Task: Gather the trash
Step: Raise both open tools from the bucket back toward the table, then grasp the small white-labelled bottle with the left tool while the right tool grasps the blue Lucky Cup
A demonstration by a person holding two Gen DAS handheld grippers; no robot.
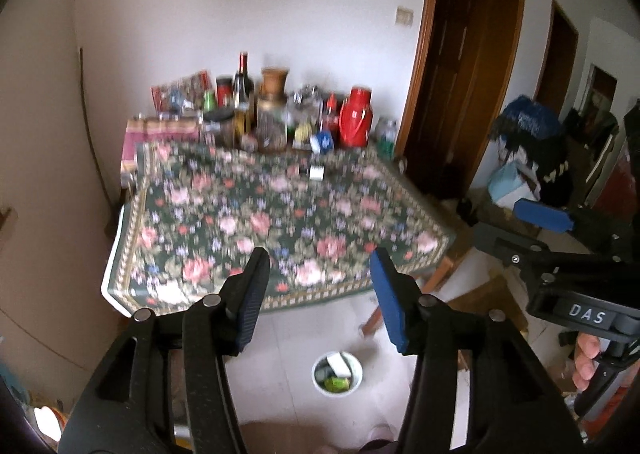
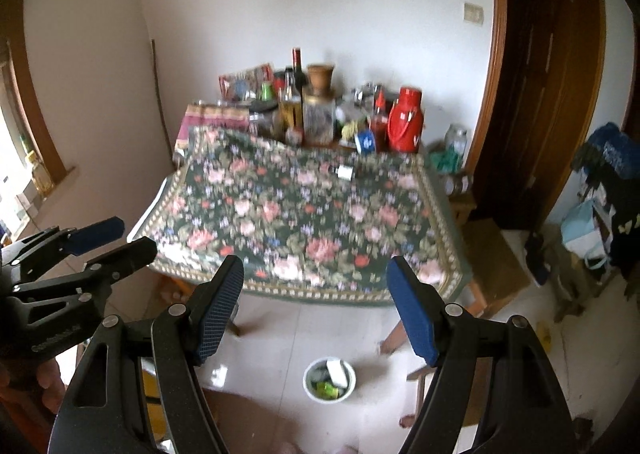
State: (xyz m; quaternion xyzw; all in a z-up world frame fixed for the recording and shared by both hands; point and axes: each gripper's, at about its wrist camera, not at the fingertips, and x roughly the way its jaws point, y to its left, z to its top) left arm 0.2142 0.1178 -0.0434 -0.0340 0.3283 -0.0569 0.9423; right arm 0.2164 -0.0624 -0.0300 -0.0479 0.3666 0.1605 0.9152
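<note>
Two handheld grippers hang in the air above a tiled floor, both angled down toward a tabletop (image 2: 448, 213) draped in a dark floral cloth. The left gripper (image 1: 318, 286) shows its two fingers (image 1: 252, 294) parted fairly wide with nothing between them; the right gripper (image 2: 316, 306) has its fingers (image 2: 412, 314) spread wider, also empty. Neither touches anything, which suggests they are between pickups, not carrying.

On the floor, near the viewer and just in front of the tabletop's near edge, stands a small white bin (image 2: 329, 380). It already holds trash: a white crumpled piece and a green wrapper lie inside. Its spot at the person's feet, between the two grippers, makes it an easy drop point from either hand.

Most of the cloth is bare. One small white item (image 2: 345, 172) sits alone toward the far right of the cloth, well apart from the bin; it may be the next piece of trash, though blur hides what it is. Along the far edge against the wall crowd household goods: a wine bottle (image 2: 296, 67), glass jars, a red thermos (image 2: 405, 121) and a small blue cup (image 2: 366, 142). These look stored, not discarded.

A dark wooden door (image 2: 536, 85) stands at the right.
</note>
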